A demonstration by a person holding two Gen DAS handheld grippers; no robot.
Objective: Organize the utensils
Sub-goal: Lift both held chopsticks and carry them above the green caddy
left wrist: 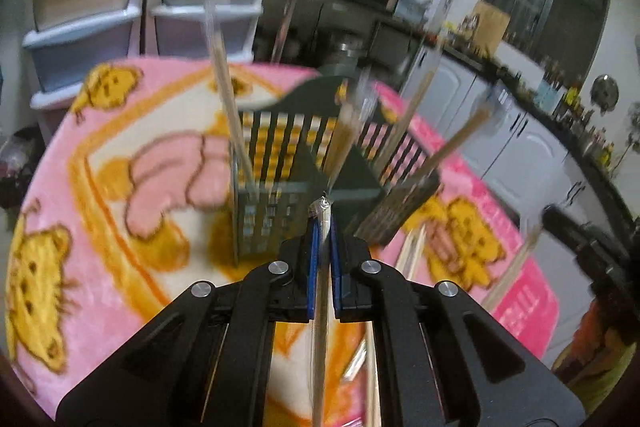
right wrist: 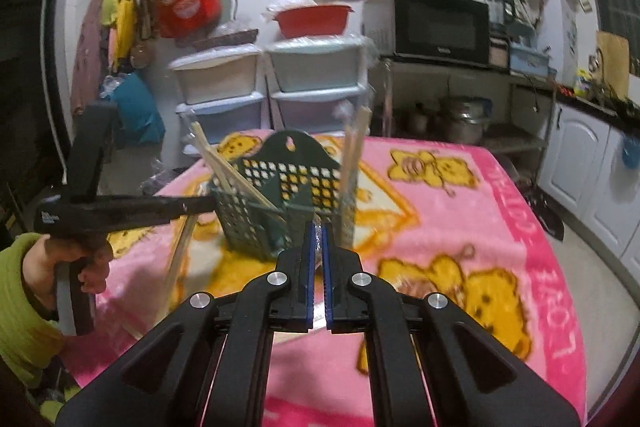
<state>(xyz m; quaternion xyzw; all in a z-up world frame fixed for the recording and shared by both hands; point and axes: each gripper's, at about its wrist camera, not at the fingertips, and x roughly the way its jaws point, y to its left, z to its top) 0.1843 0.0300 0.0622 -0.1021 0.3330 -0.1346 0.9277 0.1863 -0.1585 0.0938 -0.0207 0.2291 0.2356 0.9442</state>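
Left claw is clamped almost fully closed on a wrapped pair of chopsticks, long axis running 6 to 12 o'clock in its view, crimped wrapper tip pointing at the green basket. Right claw is pinched nearly shut too, on something plastic-wrapped, can't tell exactly what.

Big stuff first: the worktop under the pink bear blanket, then the basket standing on it at 12 o'clock just past both claws, a few chopsticks already leaning upright in it, a couple of loose ones lying at 9 o'clock.

Looks like the drop-in step; I'd guess next is tipping the pair upright over a compartment and letting go.
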